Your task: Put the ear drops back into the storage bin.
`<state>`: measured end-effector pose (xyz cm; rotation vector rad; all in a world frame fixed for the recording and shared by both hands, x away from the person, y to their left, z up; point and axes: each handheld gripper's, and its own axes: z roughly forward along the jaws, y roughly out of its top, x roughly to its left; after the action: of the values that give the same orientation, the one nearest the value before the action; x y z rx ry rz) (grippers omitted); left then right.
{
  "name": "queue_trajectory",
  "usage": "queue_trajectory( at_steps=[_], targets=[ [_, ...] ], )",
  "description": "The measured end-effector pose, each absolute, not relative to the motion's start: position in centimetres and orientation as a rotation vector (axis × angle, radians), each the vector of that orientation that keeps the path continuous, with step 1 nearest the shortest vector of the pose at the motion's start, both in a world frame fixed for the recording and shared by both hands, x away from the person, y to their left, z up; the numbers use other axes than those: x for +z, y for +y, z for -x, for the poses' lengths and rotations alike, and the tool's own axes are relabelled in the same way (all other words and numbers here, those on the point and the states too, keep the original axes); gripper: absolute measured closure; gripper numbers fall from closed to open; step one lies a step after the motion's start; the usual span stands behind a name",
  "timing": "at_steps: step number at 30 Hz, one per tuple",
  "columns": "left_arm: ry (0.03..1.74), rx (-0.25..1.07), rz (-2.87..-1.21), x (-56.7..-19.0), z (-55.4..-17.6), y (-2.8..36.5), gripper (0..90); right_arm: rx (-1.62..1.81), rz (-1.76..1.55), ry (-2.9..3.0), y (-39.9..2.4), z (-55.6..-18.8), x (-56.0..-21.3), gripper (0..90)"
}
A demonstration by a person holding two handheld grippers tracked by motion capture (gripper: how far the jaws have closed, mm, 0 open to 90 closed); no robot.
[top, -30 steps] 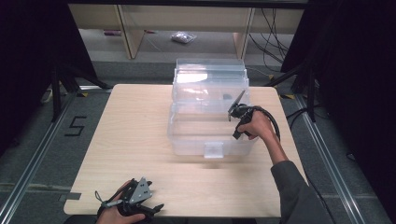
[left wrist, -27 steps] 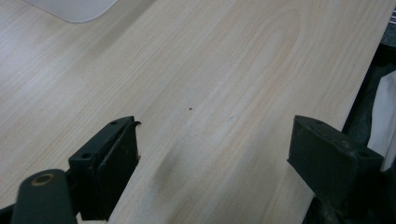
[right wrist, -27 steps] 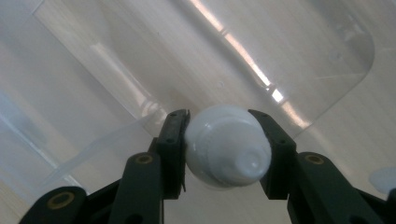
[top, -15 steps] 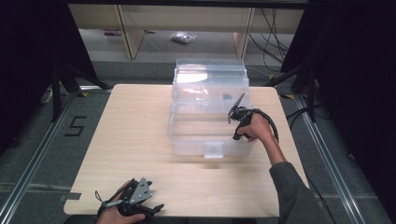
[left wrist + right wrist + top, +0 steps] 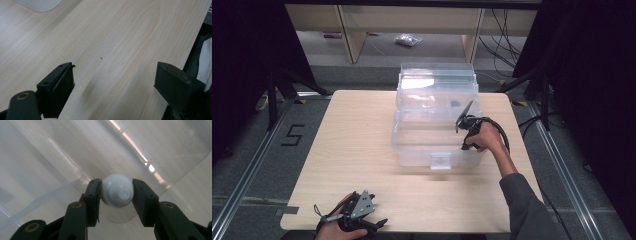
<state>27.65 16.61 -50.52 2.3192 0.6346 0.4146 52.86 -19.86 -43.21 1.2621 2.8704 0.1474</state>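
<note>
A clear plastic box (image 5: 432,150) with a tiered see-through top stands in the middle of the wooden table (image 5: 357,140). My right gripper (image 5: 464,118) hovers over the box's right side, held by a hand. In the right gripper view that gripper (image 5: 117,193) is shut on a small white round object (image 5: 117,190), with clear plastic right behind it. My left gripper (image 5: 362,220) rests at the table's front edge. Its jaws stand wide apart in the left gripper view (image 5: 115,80), with bare wood between them.
A pale corner of the box (image 5: 37,3) shows at the top left of the left gripper view. The table's edge (image 5: 197,40) runs close by on the right there. Behind the table stand wooden shelves (image 5: 352,30) and cables (image 5: 502,30).
The right hand and its gripper have shifted slightly left and down over the box. The left gripper has not moved.
</note>
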Motion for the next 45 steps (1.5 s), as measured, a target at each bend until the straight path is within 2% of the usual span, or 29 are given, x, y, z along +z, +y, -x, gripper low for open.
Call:
queue_trajectory(
  at_steps=[3, 6, 31, 45],
  targets=[
    [0.620, 0.422, -2.319, -50.5, -27.7, 16.6, 15.4, 0.162, -1.186, 2.875, -20.1, -53.0, -43.2, 59.8],
    [0.617, 0.423, -2.325, -50.5, -27.7, 16.7, 15.4, 0.170, -1.252, 2.854, -20.1, -52.8, -43.0, 59.5],
    [0.622, 0.413, -2.324, -50.4, -27.8, 16.7, 15.4, 0.363, -1.111, 2.802, -20.0, -50.6, -38.5, 39.7],
    [0.633, 0.419, -2.302, -50.5, -27.7, 16.6, 15.4, 0.463, -1.092, 2.786, -20.2, -49.1, -37.2, 36.9]
  ],
)
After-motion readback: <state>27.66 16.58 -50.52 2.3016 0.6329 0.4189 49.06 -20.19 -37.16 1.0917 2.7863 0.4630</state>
